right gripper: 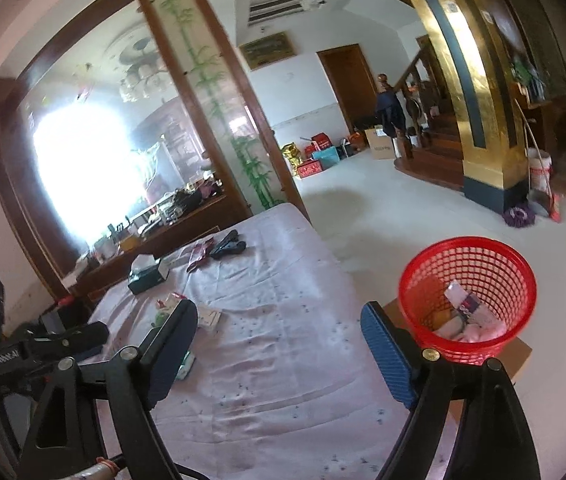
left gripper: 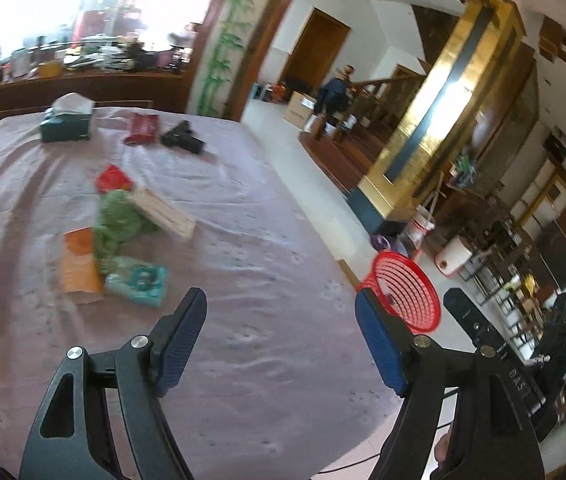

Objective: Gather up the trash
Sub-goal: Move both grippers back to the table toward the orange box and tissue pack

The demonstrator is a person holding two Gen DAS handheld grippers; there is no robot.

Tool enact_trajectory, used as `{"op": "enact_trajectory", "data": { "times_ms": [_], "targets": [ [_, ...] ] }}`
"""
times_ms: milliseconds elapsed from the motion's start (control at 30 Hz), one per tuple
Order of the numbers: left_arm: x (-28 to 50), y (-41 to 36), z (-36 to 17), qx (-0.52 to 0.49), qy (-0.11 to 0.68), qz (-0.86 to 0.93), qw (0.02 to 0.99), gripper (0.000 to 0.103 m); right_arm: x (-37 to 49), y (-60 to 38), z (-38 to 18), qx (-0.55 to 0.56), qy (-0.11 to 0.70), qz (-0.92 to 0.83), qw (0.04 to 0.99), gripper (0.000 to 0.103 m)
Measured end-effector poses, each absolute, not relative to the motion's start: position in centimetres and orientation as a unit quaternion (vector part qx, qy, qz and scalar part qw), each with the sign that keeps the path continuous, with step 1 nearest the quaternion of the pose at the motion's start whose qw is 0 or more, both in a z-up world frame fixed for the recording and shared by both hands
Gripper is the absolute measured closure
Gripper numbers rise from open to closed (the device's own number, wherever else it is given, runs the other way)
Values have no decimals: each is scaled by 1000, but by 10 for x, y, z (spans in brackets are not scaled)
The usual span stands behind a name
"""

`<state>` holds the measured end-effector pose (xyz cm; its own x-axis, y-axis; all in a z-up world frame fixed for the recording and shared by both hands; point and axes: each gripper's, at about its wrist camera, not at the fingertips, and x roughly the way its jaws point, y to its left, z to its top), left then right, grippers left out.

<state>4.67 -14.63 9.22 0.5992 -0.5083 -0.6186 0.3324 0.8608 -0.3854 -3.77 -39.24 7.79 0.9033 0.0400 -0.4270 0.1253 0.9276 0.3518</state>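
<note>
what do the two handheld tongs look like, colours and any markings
Both tongs are matte black metal frames with triangular cut-outs and silver pivot bolts. The left tongs and the right tongs carry ribbed blue finger pads. White lettering runs along each body, too blurred to read. A thin dark cable trails beneath the left one. No sleeves are visible.

Little can be read. The black arm (left gripper: 495,364) at the right of the left wrist view bears pale letters, seemingly "DAS". The black bar (right gripper: 1,358) in the right wrist view carries blurred white lettering.
</note>
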Motion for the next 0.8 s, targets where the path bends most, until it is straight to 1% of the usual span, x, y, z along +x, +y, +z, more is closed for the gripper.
{"op": "enact_trajectory", "data": {
  "times_ms": [300,467,800],
  "targets": [
    [51,-103,81,-139,382,-200,891,28,-18,-339,77,121,234,20,964,15],
    [53,-89,74,-140,383,-186,894,28,-5,-322,75,127,247,66,958,15],
    [60,-59,64,-157,386,-158,895,28,18,-295,58,114,271,101,950,15]
  ]
}}
